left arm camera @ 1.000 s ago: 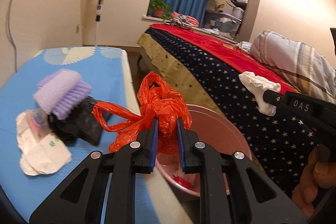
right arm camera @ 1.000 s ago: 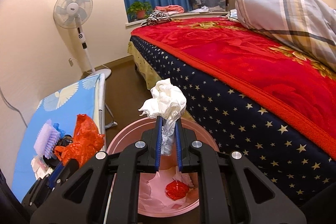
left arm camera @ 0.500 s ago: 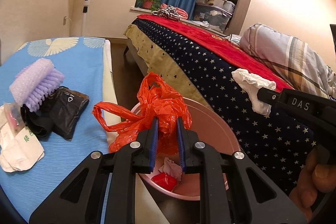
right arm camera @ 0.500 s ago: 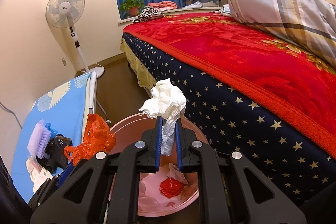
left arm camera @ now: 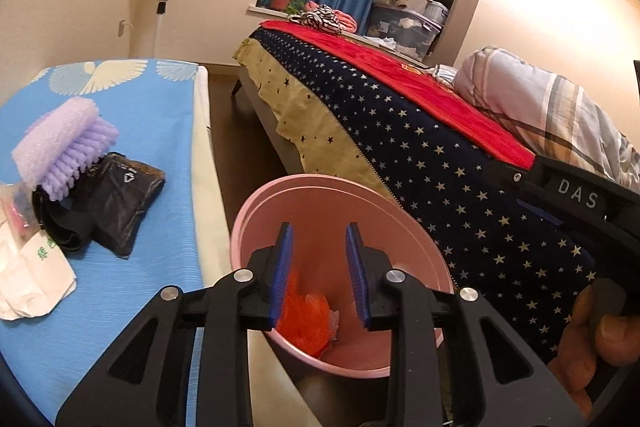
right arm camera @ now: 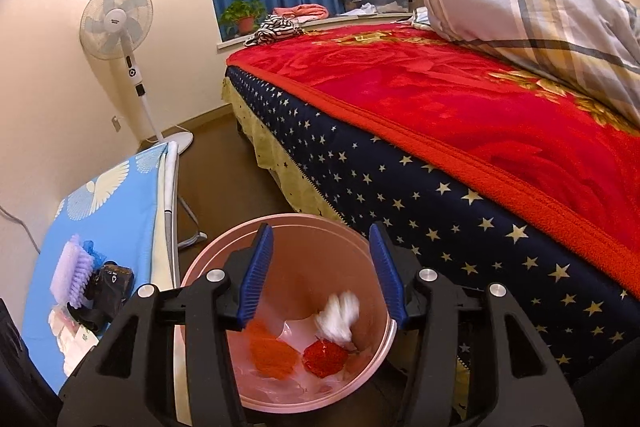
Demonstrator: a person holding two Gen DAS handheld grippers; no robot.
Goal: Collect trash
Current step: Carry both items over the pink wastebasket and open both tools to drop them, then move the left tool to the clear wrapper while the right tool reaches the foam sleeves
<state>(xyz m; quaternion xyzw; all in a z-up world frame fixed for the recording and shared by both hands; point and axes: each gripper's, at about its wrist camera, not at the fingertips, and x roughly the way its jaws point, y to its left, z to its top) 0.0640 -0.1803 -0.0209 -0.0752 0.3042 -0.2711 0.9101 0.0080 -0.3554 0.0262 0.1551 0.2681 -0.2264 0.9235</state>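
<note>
Landmark: pink bin (right arm camera: pixel 208 267) standing on the floor.

Bed (right arm camera: pixel 460 131), red blanket over starred navy side, running along the bin's far and right side, its side close against the rim. Plaid duvet (right arm camera: pixel 540 11) lying on top, well beyond the bin.

Blue-covered board (left arm camera: pixel 132 115) sitting just left of the bin. Lying on it, left of the bin: purple brush (left arm camera: pixel 64 147), black pouch (left arm camera: pixel 120 203), white paper packet (left arm camera: pixel 36 275).

Standing fan (right arm camera: pixel 116 19) well behind the bin, by the wall.

Right gripper (right arm camera: pixel 322 273) hanging above the bin's mouth, jaws having just been opening, nothing between them. Left gripper (left arm camera: pixel 320 275) hovering over the near-left rim, jaws parting too, pads clear of everything.

Inside the bin: orange plastic bag (right arm camera: pixel 272 351) lying at bottom left; white tissue wad (right arm camera: pixel 338 315), motion-blurred, sitting right of it; a small red wrapper (right arm camera: pixel 324 359) between and below them.
</note>
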